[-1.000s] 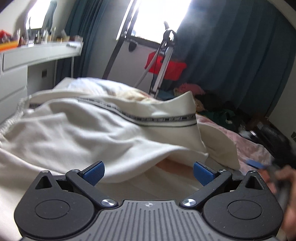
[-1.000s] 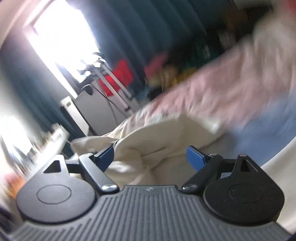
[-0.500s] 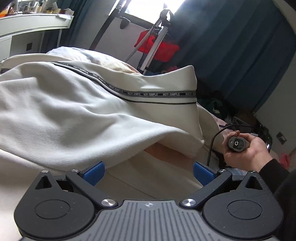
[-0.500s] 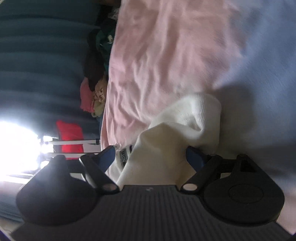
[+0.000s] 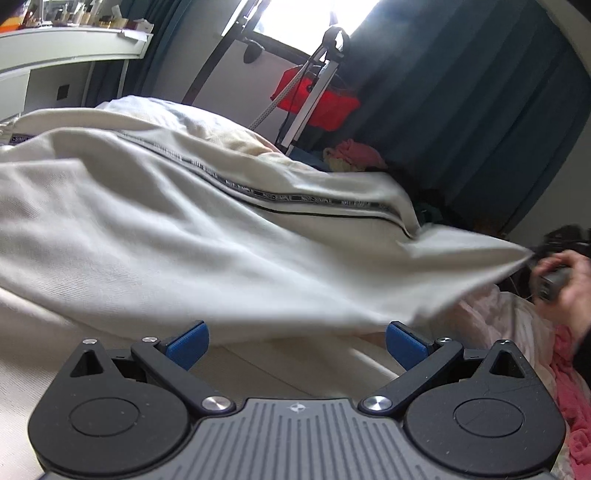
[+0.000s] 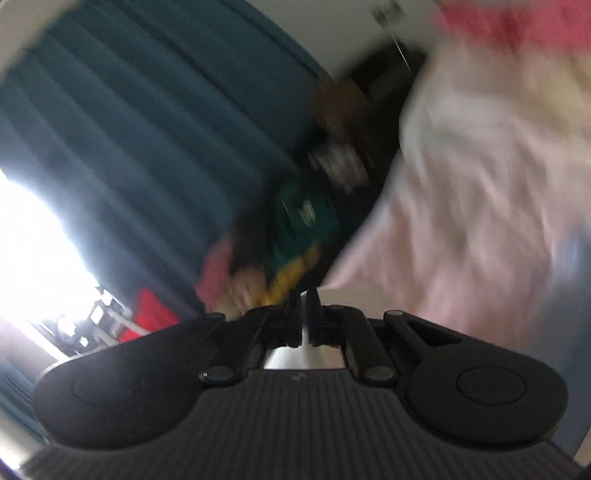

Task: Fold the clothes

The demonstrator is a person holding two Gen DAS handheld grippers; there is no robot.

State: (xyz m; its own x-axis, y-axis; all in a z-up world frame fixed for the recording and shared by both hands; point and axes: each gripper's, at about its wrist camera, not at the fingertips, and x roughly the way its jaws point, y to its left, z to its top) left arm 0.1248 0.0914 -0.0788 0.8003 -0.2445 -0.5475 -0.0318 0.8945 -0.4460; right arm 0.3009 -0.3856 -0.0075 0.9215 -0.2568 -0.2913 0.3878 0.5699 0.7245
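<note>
Bed edge (image 5: 491,317), taut garment corner (image 5: 509,258)

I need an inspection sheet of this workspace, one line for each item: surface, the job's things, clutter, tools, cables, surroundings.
Surface: bed with pink sheet.
Job's things: cream garment, black lettered stripe; one corner pulled taut toward the hand at right.
Clutter: heap of pink and dark clothes beyond the bed.
Tools: left tool open, nothing between its pads; right tool shut, jaws just closed, a pale strip of cloth shows between them; view blurred.
Cables: nothing seen clearly.
Surroundings: dark blue curtain, bright window, red box on stand, white desk.
</note>
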